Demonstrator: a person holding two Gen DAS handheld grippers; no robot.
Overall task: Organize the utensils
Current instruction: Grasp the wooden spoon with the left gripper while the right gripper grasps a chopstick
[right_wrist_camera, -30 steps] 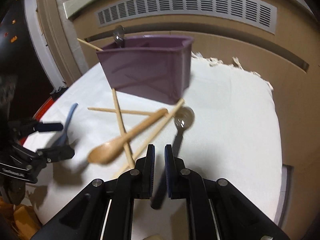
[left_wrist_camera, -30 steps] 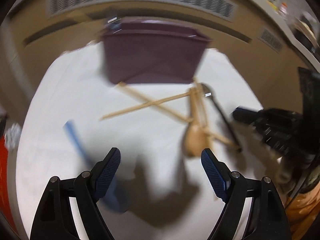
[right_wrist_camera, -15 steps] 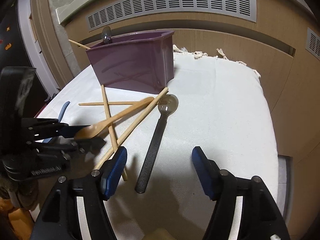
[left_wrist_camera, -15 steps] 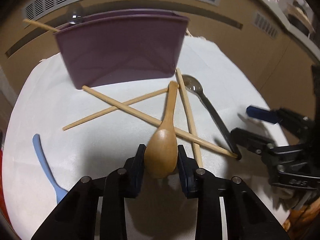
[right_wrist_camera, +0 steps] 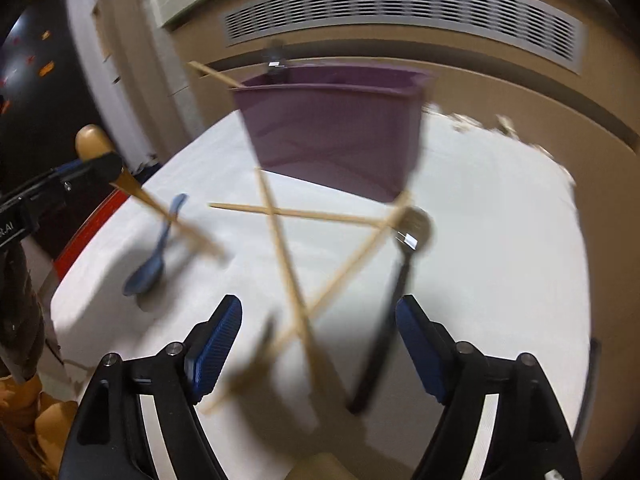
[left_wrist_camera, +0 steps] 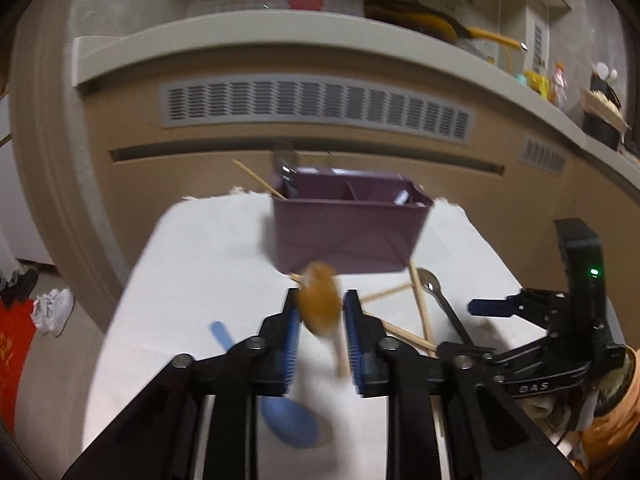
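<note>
Wooden spoon (left_wrist_camera: 319, 305) gripped, lifted, tilted

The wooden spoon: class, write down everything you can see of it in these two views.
The wooden spoon is light brown, seemingly one smooth piece of wood, with an oval bowl and a slim, tapering handle. The left hand-held gripper is shut on its bowl, whose tip pokes up above the jaws. The handle slants down towards the white cloth, passing over the blue spoon; blur hides whether its end touches anything. Nothing else visibly touches it.
</note>
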